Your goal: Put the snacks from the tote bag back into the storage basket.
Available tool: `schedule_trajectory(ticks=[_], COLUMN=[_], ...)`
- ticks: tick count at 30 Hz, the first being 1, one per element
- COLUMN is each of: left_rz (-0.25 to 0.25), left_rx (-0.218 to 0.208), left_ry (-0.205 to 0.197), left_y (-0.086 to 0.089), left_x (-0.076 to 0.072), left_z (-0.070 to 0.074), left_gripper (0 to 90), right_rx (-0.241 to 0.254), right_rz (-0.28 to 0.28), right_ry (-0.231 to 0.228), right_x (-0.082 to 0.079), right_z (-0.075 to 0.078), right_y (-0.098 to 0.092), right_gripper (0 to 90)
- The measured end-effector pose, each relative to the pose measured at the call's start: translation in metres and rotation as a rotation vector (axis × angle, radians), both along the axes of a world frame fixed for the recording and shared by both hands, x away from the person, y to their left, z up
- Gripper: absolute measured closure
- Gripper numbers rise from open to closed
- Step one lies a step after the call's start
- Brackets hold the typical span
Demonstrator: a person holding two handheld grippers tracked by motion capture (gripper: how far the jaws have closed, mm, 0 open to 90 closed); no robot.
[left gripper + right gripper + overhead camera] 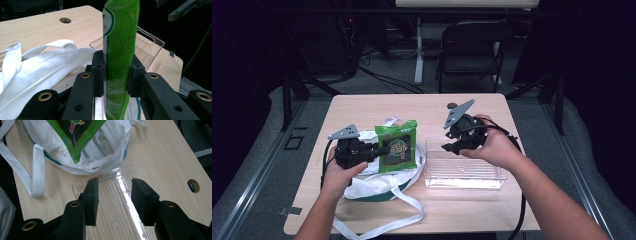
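Note:
A green snack packet [397,145] stands upright above the white cloth bag [377,177], and my left gripper [379,150] is shut on its left edge. In the left gripper view the packet [120,50] sits pinched between the two pads [98,71]. My right gripper [451,146] hangs over the left end of a clear plastic tray [472,172]. Its jaws stand apart with nothing between them; the tray [117,210] lies below the pads [91,200]. The bag's open mouth [100,152] and the packet's lower corner [75,135] lie beyond.
The bag's white straps [412,207] trail toward the front edge of the wooden table [377,105]. A cable hole [193,185] lies in the tabletop near the tray. A dark folding chair [472,50] stands behind the table.

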State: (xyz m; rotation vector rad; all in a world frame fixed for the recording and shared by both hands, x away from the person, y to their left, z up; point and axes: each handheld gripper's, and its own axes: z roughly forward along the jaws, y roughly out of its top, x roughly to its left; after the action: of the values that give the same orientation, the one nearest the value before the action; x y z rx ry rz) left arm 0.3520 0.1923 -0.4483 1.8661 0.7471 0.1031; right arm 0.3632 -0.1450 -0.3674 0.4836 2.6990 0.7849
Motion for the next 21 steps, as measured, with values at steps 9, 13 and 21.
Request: schedule_trajectory(ticks=[9, 13, 21], left_rz=[-0.025, -0.033, -0.051], left_rx=[-0.003, 0.001, -0.002], left_ry=[-0.016, -0.018, -0.025], left_y=[-0.006, -0.008, -0.013], left_x=[-0.003, -0.004, -0.006], left_z=[0.003, 0.004, 0.004], left_gripper=[72.2, 72.2, 72.2], right_rx=[-0.005, -0.004, -0.017], right_rz=[0.025, 0.035, 0.087], right_ry=[-0.008, -0.012, -0.018], right_x=[0.002, 0.003, 0.004], right_z=[0.016, 0.023, 0.033], right_y=[0.008, 0.011, 0.021], right_gripper=[52.7, 50.2, 46.7])
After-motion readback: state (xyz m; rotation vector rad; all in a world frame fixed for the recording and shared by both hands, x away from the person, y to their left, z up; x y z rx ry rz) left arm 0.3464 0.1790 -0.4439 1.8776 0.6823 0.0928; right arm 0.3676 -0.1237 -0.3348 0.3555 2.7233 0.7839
